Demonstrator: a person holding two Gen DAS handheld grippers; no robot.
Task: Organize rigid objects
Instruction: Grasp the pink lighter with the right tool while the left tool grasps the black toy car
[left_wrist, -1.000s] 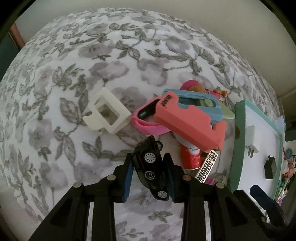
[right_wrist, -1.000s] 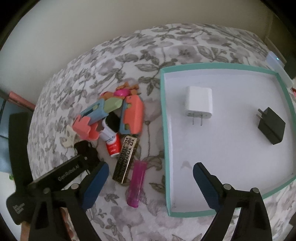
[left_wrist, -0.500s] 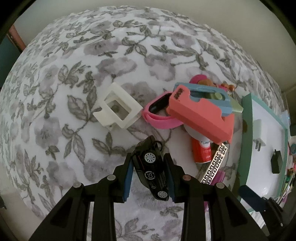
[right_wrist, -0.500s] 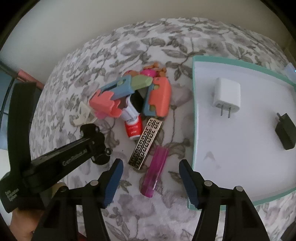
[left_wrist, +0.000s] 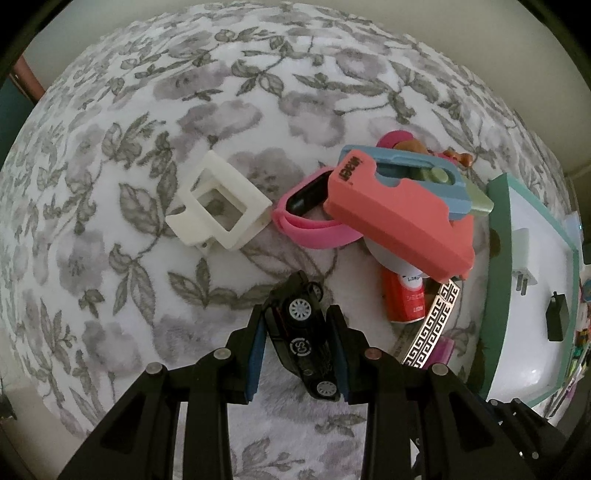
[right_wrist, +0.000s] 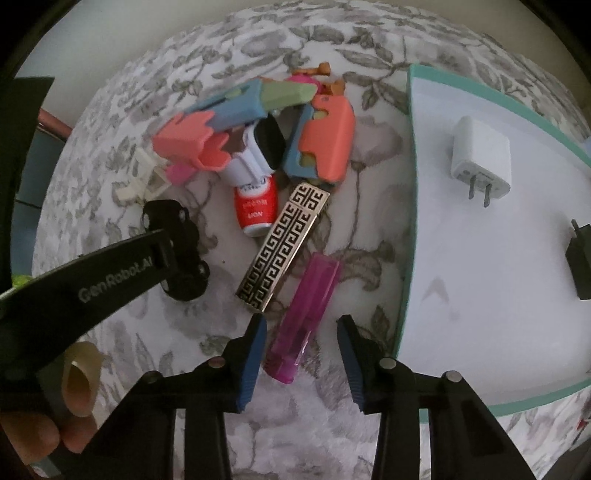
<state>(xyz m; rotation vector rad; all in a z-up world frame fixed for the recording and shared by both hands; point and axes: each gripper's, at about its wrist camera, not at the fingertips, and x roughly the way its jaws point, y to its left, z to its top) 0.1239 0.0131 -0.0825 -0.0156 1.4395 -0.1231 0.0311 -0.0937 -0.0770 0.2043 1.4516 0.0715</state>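
My left gripper (left_wrist: 298, 345) is shut on a black toy car (left_wrist: 301, 336), held nose-down just above the flowered cloth; the right wrist view shows the same car (right_wrist: 181, 251) under the left gripper's black arm. My right gripper (right_wrist: 301, 341) points down over a pink lighter (right_wrist: 306, 319), its jaws closing with the lighter's near end between them and the pads still apart from it. A teal-rimmed white tray (right_wrist: 406, 229) lies to the right, holding a white charger (right_wrist: 480, 162) and a black charger (right_wrist: 580, 266).
A pile sits beyond the lighter: a gold patterned bar (right_wrist: 282, 251), a red-and-white tube (right_wrist: 256, 208), coral and blue toy guns (right_wrist: 325, 144), a smartwatch (right_wrist: 269, 146). A cream plastic frame (left_wrist: 219, 205) and a pink band (left_wrist: 310, 229) lie on the cloth. A hand (right_wrist: 48, 424) shows lower left.
My right gripper swung left from the tray's edge and sank over the pink lighter while its jaws narrowed. The left gripper kept the toy car and barely moved.
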